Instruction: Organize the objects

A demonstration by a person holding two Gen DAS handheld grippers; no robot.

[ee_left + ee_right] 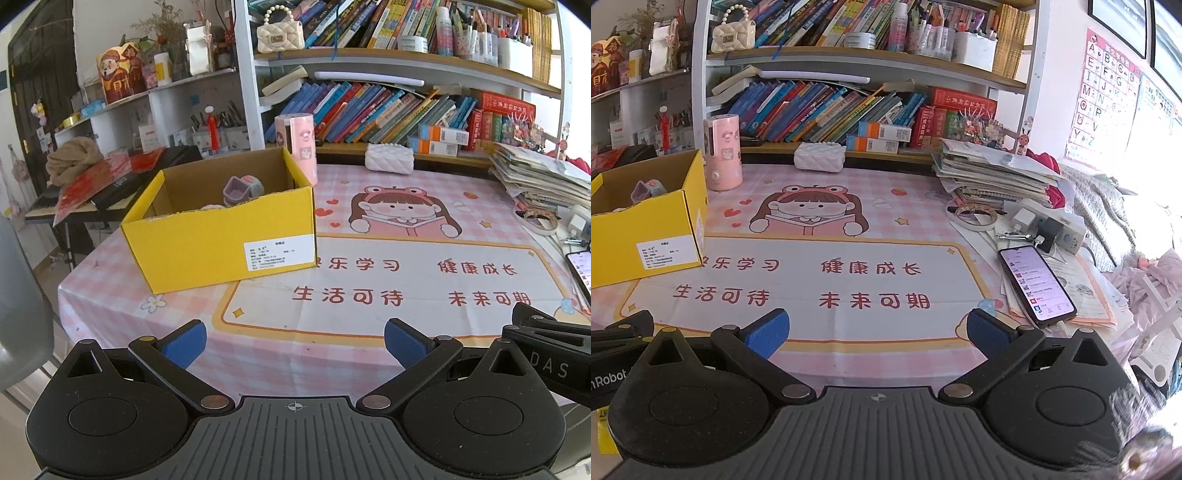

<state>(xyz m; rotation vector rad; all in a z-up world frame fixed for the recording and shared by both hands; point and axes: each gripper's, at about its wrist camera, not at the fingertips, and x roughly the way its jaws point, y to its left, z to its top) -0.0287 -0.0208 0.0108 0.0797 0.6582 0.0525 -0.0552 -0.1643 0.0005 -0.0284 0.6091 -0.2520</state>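
Note:
An open yellow cardboard box (221,243) stands at the table's left; it also shows in the right wrist view (646,236). Inside it lies a small purple-grey toy (242,190), and a pale object is partly hidden by the front wall. A pink cylindrical device (301,146) stands behind the box, also in the right wrist view (723,153). A white quilted pouch (389,157) lies at the table's back. My left gripper (295,343) is open and empty above the near table edge. My right gripper (877,334) is open and empty beside it.
A pink cartoon mat (406,280) covers the table. A lit phone (1036,286) lies on papers at the right, near a power strip (1052,225), a tape roll (971,216) and a stack of books (993,173). Bookshelves (868,55) rise behind the table.

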